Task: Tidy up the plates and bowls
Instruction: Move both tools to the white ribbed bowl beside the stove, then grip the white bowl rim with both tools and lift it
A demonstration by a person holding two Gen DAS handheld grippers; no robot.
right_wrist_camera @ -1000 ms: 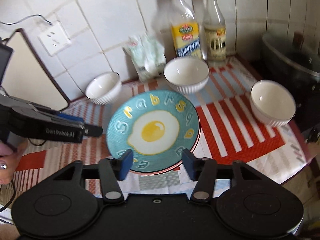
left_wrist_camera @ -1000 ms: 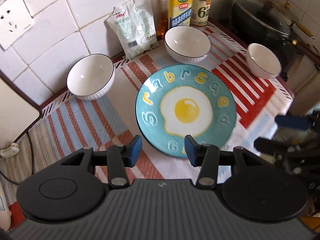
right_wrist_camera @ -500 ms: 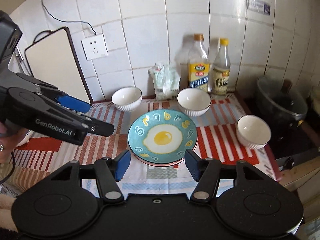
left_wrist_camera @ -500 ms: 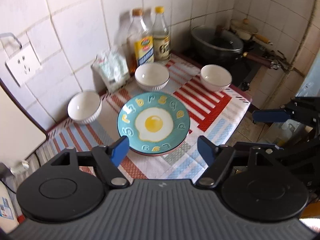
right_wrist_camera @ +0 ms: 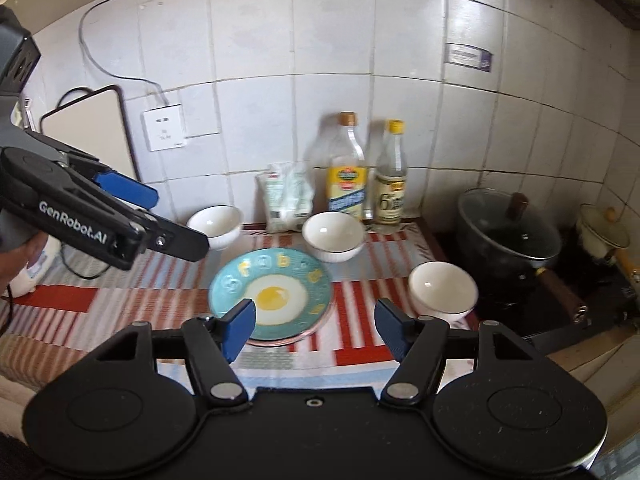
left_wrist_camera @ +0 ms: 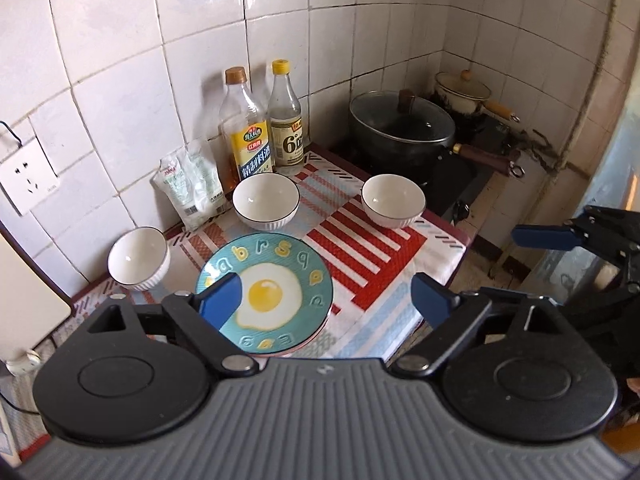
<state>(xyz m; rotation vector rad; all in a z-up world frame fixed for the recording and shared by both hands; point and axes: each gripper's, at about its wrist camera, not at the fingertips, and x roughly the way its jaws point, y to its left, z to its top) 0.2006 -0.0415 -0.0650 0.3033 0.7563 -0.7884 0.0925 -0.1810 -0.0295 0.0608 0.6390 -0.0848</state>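
A teal plate with a fried-egg picture (left_wrist_camera: 276, 292) (right_wrist_camera: 276, 292) lies on top of another plate, only a pinkish rim showing, in the middle of the striped mat. Three white bowls stand around it: one at the left (left_wrist_camera: 138, 258) (right_wrist_camera: 216, 224), one behind it (left_wrist_camera: 266, 200) (right_wrist_camera: 333, 236), one at the right (left_wrist_camera: 393, 200) (right_wrist_camera: 442, 290). My left gripper (left_wrist_camera: 326, 298) is open and empty, held high and back from the plate. My right gripper (right_wrist_camera: 316, 322) is open and empty, also high and back. Each gripper shows in the other's view.
Two bottles (left_wrist_camera: 260, 124) and a white bag (left_wrist_camera: 188, 184) stand against the tiled wall behind the bowls. A lidded black pot (left_wrist_camera: 402, 128) and a small enamel pot (left_wrist_camera: 464, 90) sit on the stove at the right. A wall socket (left_wrist_camera: 26, 172) is at the left.
Both grippers have pulled up and back from the plate, which now looks much smaller. Both sets of jaws have opened wider. The plates and bowls have not moved.
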